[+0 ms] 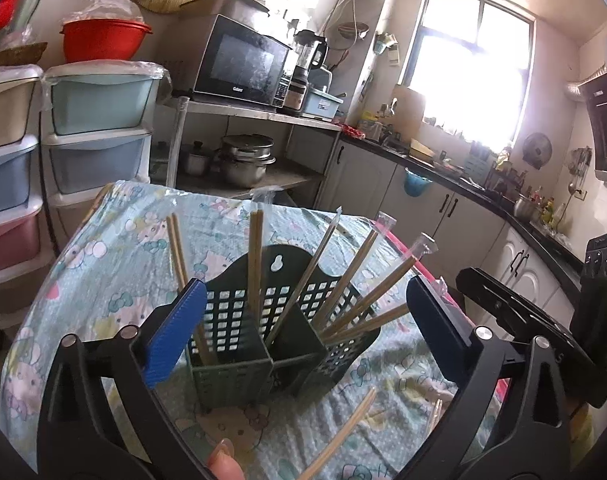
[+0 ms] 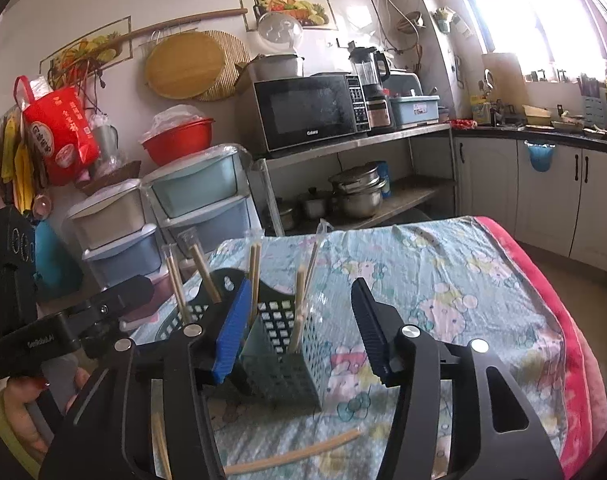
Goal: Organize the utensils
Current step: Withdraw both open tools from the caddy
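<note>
A dark green perforated utensil holder (image 1: 239,344) stands on the cartoon-print tablecloth (image 1: 115,264). Several wrapped wooden chopstick pairs (image 1: 256,256) stand in its compartments, leaning outward. My left gripper (image 1: 299,328) is open, its blue pads on either side of the holder, holding nothing. A loose chopstick pair (image 1: 343,432) lies on the cloth in front of the holder. In the right wrist view the holder (image 2: 283,352) sits between the open fingers of my right gripper (image 2: 299,332), which is empty. Loose chopsticks (image 2: 295,454) lie on the cloth below it.
The left gripper's body (image 2: 43,332) shows at left in the right wrist view; the right gripper's body (image 1: 543,320) shows at right in the left one. Plastic drawer units (image 2: 175,216), a shelf with a microwave (image 2: 307,110) and pots stand behind the table. Cabinets (image 2: 543,196) run along the right.
</note>
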The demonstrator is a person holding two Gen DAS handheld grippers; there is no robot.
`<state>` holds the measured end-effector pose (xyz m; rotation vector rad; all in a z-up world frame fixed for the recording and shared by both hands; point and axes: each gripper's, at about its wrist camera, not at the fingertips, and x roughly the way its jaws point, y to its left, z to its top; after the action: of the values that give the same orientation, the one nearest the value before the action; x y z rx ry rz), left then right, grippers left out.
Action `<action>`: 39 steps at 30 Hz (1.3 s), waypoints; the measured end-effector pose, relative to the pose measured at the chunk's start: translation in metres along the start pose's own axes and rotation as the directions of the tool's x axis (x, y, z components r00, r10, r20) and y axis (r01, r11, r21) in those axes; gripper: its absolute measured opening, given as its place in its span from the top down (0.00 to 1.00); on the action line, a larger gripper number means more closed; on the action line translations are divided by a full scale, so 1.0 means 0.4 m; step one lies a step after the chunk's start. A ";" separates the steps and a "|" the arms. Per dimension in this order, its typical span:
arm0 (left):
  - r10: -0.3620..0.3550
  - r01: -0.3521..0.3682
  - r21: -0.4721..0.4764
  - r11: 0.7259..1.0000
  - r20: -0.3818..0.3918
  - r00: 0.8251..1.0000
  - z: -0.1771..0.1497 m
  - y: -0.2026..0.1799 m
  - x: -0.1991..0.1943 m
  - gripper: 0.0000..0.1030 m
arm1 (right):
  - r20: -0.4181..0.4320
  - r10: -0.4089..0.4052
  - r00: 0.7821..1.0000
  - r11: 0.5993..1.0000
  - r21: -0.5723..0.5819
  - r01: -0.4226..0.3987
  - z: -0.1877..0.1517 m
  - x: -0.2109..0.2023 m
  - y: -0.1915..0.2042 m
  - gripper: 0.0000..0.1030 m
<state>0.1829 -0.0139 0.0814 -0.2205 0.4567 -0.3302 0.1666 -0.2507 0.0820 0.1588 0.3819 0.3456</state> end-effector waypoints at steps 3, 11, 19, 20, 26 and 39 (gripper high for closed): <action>0.003 -0.003 -0.005 1.000 -0.004 1.000 -0.014 0.006 -0.009 0.11 | -0.014 0.005 1.000 1.000 0.005 -0.005 -0.013 -0.008 -0.002 0.49; 0.006 -0.006 -0.011 1.000 -0.024 1.000 -0.048 0.009 -0.019 0.11 | -0.050 0.009 0.999 1.000 0.007 -0.009 -0.043 -0.026 -0.006 0.47; 0.008 -0.008 -0.011 1.000 -0.046 0.999 -0.076 0.012 -0.027 0.11 | -0.086 0.007 0.996 1.000 0.011 -0.006 -0.076 -0.043 -0.008 0.46; 0.008 -0.009 -0.012 1.000 -0.049 0.999 -0.078 0.013 -0.027 0.11 | -0.092 0.007 0.996 1.000 0.011 -0.006 -0.080 -0.044 -0.009 0.46; 0.017 -0.018 -0.026 0.999 -0.056 0.998 -0.096 0.026 -0.036 0.11 | -0.113 -0.004 0.994 1.000 0.008 0.005 -0.102 -0.055 -0.016 0.46; 0.026 -0.035 -0.067 0.997 -0.127 0.992 -0.168 0.063 -0.041 0.11 | -0.170 -0.025 0.985 1.000 0.012 0.028 -0.156 -0.066 -0.034 0.46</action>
<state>0.1443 0.0062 0.0221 -0.2605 0.5960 -0.2995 0.1235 -0.2675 0.0309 0.1385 0.5546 0.3312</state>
